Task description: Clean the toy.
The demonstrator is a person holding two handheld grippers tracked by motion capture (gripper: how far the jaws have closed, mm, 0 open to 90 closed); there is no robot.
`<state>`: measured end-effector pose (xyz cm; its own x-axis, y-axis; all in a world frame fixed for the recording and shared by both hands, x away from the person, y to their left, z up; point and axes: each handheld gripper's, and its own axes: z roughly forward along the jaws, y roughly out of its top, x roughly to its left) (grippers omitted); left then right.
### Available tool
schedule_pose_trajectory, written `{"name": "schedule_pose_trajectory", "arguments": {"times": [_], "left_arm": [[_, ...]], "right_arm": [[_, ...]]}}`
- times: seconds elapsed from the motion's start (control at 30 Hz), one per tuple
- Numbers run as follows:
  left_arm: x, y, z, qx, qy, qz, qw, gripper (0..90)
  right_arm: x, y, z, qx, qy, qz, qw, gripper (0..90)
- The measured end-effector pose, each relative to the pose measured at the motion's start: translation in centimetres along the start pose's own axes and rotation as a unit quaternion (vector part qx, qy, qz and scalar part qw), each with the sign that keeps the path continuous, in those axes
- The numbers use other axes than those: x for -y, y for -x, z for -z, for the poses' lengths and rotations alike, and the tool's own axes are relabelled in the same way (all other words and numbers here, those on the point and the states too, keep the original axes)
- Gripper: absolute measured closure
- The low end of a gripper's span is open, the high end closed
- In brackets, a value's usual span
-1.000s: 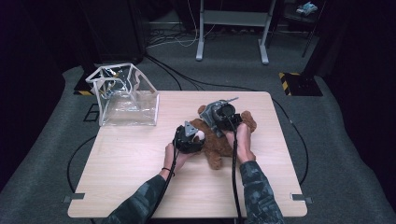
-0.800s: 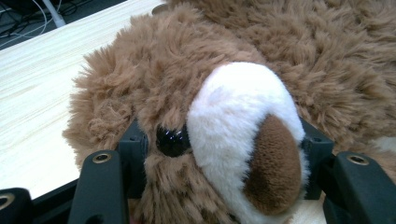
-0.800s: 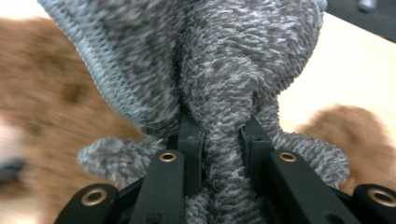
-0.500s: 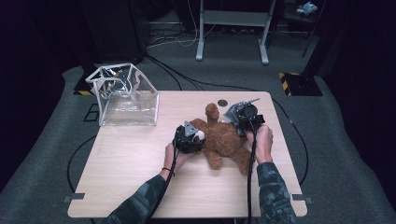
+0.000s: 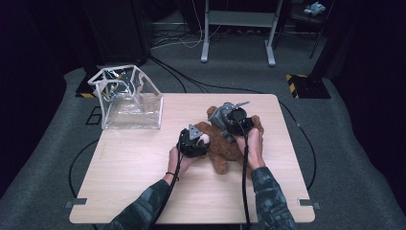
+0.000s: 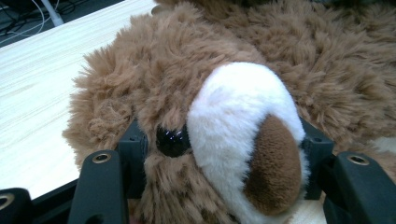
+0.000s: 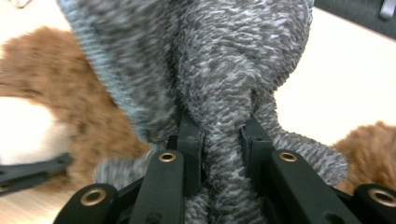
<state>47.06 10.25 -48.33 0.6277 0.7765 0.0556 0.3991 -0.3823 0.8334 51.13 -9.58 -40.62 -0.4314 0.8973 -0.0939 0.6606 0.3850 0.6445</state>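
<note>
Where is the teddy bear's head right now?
In the high view the teddy bear lies right of the table's middle, its head squeezed between the left gripper's fingers, while the clear bag stands at the far left corner.

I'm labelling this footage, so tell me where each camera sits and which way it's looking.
High view: above the person's side, looking forward and down on the table; both forearms, left gripper, right gripper.
Left gripper view: along its jaws, clamped on the teddy bear head.
Right gripper view: along its jaws, pinching grey knit fabric.
Shared: all three show the bear.
</note>
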Motion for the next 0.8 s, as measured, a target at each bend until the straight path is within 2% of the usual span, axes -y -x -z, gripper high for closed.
{"name": "schedule_pose_trajectory", "arguments": {"times": [0.07, 0.13, 0.3, 0.37, 0.5, 0.6, 0.63, 0.73, 0.8], "left_arm": [[0.0, 0.0, 0.0, -0.001, 0.001, 0.001, 1.0, 38.4], [0.0, 0.0, 0.0, 0.0, 0.001, 0.001, 1.0, 38.4], [0.0, 0.0, 0.0, 0.0, 0.0, 0.001, 1.0, 38.3], [0.0, 0.0, 0.0, 0.0, 0.0, 0.0, 1.0, 38.3], [0.0, 0.0, 0.0, -0.001, 0.0, 0.001, 1.0, 38.4], [0.0, 0.0, 0.0, -0.001, -0.001, 0.001, 1.0, 38.4], [0.0, 0.0, 0.0, -0.001, 0.001, 0.003, 1.0, 38.4], [0.0, 0.0, 0.0, 0.0, 0.001, 0.003, 1.0, 38.4], [0.0, 0.0, 0.0, 0.0, 0.001, 0.002, 1.0, 38.3]], "right_arm": [[0.3, 0.8, 0.1, 0.005, -0.001, -0.011, 0.9999, 74.7], [0.5, 1.4, 0.3, 0.026, -0.009, -0.012, 0.9996, 74.7], [1.6, 3.7, 0.7, 0.055, -0.023, -0.037, 0.9975, 74.8], [2.3, 4.8, 0.8, 0.073, -0.026, -0.04, 0.9962, 74.9], [3.8, 6.8, 1.0, 0.098, -0.044, -0.068, 0.9919, 74.8], [4.2, 7.6, 1.6, 0.117, -0.052, -0.069, 0.9893, 74.7], [4.2, 7.8, 2.0, 0.121, -0.047, -0.071, 0.9889, 74.7], [3.9, 7.5, 3.4, 0.113, -0.01, -0.077, 0.9906, 74.5], [3.4, 6.6, 4.3, 0.09, 0.016, -0.076, 0.9929, 74.4]]}}
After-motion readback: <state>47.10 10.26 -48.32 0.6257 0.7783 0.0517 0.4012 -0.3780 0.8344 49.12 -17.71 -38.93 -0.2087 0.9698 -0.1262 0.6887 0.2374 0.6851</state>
